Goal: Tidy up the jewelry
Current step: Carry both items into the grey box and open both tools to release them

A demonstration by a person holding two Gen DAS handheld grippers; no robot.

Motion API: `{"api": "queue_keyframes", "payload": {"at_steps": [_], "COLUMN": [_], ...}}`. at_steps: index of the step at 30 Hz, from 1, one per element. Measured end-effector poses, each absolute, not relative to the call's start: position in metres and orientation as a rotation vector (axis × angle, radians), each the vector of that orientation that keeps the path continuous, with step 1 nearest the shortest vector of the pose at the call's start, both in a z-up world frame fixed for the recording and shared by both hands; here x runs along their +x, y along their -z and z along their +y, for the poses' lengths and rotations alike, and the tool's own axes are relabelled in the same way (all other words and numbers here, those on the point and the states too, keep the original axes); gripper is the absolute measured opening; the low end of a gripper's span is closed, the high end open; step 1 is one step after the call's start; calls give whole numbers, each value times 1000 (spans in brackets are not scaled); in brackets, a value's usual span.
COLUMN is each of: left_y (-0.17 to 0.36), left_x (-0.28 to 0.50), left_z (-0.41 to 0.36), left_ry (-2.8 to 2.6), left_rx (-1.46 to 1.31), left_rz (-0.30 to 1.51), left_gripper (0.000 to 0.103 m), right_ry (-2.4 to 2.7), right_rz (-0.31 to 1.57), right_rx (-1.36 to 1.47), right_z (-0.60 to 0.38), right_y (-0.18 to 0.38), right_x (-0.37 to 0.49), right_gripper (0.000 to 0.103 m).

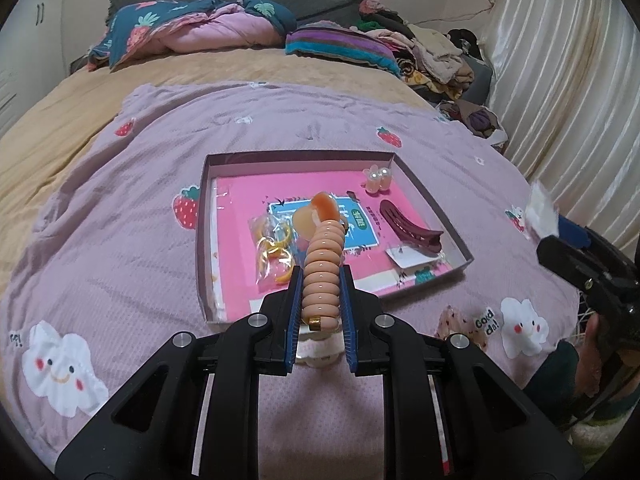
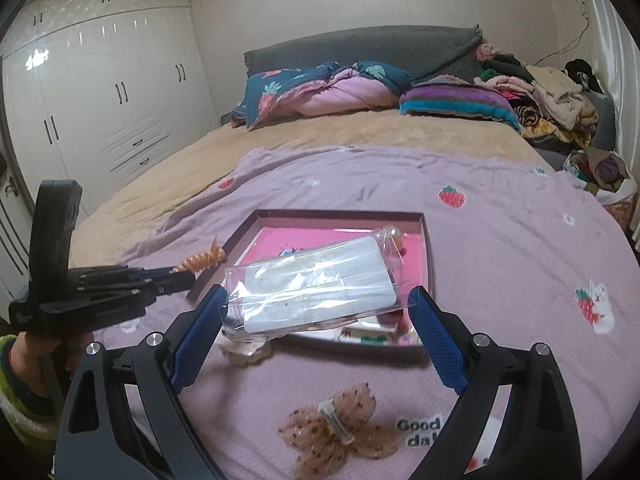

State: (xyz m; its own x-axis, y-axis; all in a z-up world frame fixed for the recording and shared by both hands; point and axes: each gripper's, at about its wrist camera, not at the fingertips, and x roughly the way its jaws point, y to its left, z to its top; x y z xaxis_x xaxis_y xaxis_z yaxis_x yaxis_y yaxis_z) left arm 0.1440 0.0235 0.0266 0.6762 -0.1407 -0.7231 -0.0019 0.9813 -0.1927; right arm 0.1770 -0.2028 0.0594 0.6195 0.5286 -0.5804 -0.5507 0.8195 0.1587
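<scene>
The left gripper, pinching a peach spiral hair tie at lower centre, should open only once over the box, while the right gripper clamps a clear packet.

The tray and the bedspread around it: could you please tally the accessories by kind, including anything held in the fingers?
Hair clips: 3, dark red claw clip, pearl clip, mesh bow clip
Spiral hair ties: 1
Clear packets: 2, yellow-ring packet, white-card packet
Total: 6
</scene>
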Motion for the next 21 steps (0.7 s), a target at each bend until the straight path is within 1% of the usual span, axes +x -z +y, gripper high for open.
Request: {"api": "queue_keyframes", "payload": {"at_steps": [11,21], "left_y": [-23,-12], "left_x": [167,188], "left_z": [37,49], "left_ry": [38,13], "left_rx": [-196,-216], "left_rz": [826,848], "left_gripper": [11,11], "right_ry": [-617,-624], "right_rz": [641,670], "right_rx": [-28,-18], "right_z": [-192,-181], "right_y": [-72,-71], "right_x": [206,228], "right_gripper": [90,90]}}
